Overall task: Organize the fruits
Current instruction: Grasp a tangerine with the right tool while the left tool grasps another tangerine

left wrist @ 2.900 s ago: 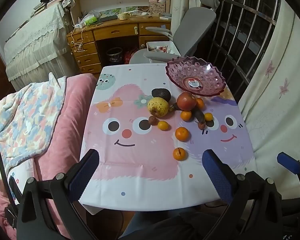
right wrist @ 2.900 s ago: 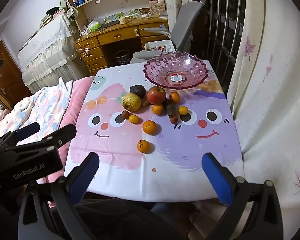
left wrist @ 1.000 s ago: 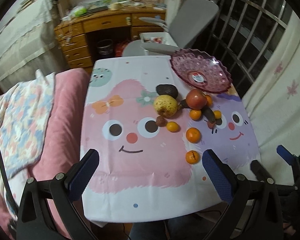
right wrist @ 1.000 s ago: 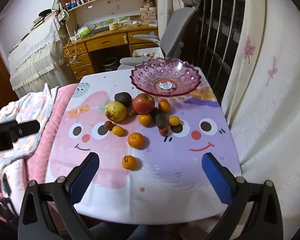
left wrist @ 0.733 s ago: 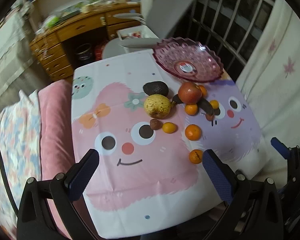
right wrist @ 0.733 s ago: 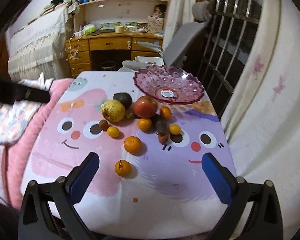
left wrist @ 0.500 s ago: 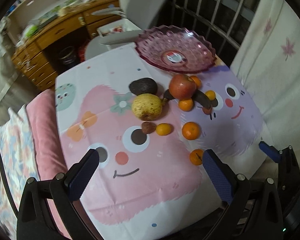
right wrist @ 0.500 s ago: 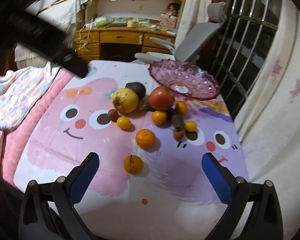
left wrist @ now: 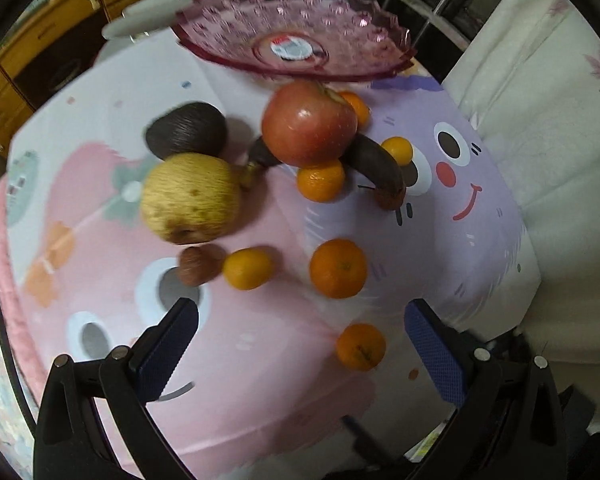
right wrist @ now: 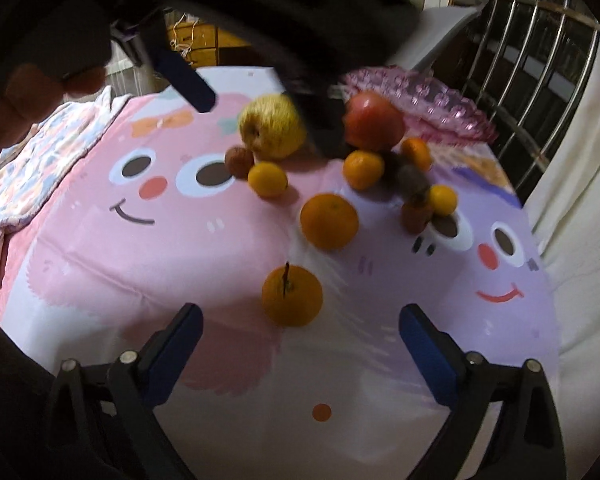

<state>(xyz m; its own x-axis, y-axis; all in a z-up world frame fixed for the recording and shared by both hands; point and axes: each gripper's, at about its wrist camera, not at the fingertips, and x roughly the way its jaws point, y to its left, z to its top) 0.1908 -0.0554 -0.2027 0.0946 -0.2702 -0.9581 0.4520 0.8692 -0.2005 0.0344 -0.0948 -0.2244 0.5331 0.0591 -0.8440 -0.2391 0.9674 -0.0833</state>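
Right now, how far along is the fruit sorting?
Nothing is sorted yet: the pink bowl holds only its sticker. Left gripper and right gripper are open and carry nothing. The apple, pear and every orange remain on the tablecloth.

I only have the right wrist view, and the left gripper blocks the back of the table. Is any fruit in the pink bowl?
Observer: No. The left wrist view shows the pink bowl holding only a sticker at its centre.
Reviewer: Anything hidden behind the pear?
Observer: Yes, a dark avocado lies right behind the pear.
Reviewer: And the dark blur near the apple?
Observer: A blackened banana, curving out from behind the apple.
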